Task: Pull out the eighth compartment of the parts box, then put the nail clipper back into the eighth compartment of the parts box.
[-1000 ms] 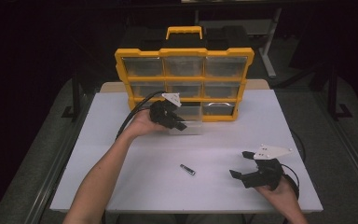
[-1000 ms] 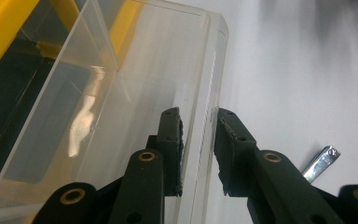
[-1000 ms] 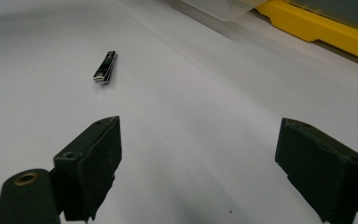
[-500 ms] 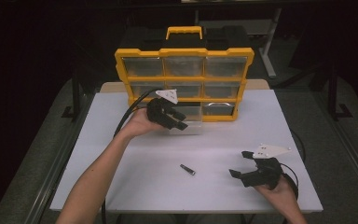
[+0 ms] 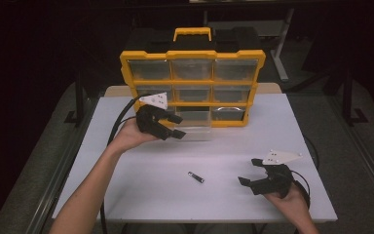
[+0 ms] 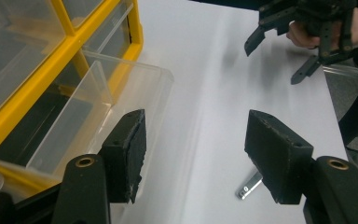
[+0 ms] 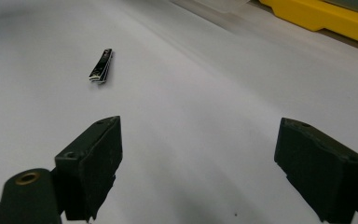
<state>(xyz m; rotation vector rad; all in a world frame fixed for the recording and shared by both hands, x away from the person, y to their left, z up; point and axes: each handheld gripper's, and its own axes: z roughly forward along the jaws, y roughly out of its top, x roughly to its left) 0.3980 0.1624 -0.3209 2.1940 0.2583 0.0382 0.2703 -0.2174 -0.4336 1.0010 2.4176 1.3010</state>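
A yellow organizer (image 5: 192, 54) with clear drawers stands upright at the back of the white table. Its bottom middle drawer (image 5: 197, 127) is pulled out onto the table. My left gripper (image 5: 180, 126) hovers just left of that drawer's front. Its jaws have just been opening and now stand open, with nothing between them. In the left gripper view the drawer (image 6: 121, 88) lies beside the left pad. A small metal nail clipper (image 5: 196, 177) lies flat mid-table. My right gripper (image 5: 247, 171) rests open near the front right, pointing toward the clipper (image 7: 101, 65).
The table (image 5: 282, 126) is bare white around the clipper. A black cable (image 5: 119, 119) trails from the left gripper over the table's left side. The floor around the table is dark, with table legs and frames behind.
My left gripper has opened and drawn back to the left and up, away from the drawer front. The right gripper and the clipper have stayed put.
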